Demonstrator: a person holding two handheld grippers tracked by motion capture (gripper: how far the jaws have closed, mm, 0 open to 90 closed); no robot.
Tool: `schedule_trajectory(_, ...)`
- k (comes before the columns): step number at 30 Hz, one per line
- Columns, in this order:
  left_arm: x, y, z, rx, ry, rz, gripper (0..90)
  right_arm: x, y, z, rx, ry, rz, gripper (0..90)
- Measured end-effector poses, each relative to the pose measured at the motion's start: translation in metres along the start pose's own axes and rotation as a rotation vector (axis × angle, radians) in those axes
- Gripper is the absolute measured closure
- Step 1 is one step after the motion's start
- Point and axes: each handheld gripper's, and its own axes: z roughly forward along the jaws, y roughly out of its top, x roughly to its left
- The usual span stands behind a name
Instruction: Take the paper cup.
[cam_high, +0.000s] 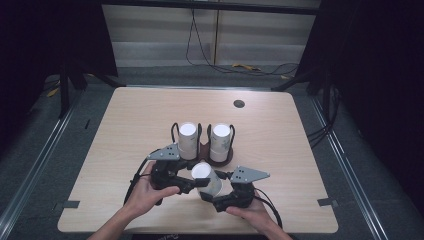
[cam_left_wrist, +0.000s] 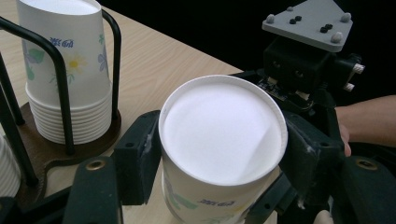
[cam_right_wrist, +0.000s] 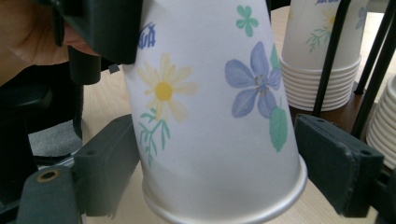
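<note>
Two tongs on one upside-down paper cup, light wood surface, dark room.

Left tongs (cam_left_wrist: 219, 163) are clamped on the cup (cam_high: 206, 178) near its white base; right tongs (cam_right_wrist: 219, 172) sit around its rim end, left pad touching, right pad slightly off. The flower-printed cup is just in front of the two cup stacks (cam_high: 220, 140) in the black wire holder (cam_high: 202, 134).

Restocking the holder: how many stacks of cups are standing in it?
2: the left stack and the right stack, side by side in the rack. One separate cup sits between both grippers' jaws.
</note>
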Motion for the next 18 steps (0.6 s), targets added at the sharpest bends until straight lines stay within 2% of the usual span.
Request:
schedule_trajectory(5, 0.0037, -0.0017, -0.0002, -0.004, -0.007, -0.009, 34.5, -0.0020, -0.0005, 0.0004, 0.007, 0.007, 0.007, 20.4)
schedule_trajectory(12, 0.0061, -0.0030, 0.0008, -0.007, -0.014, -0.015, 33.4, -0.0034, -0.0008, 0.0004, 0.012, 0.006, 0.011, 21.5)
schedule_trajectory(18, 0.0074, -0.0038, 0.0005, -0.005, 0.005, -0.028, 30.4, -0.0041, -0.0009, 0.0008, 0.023, 0.019, 0.021, 22.3)
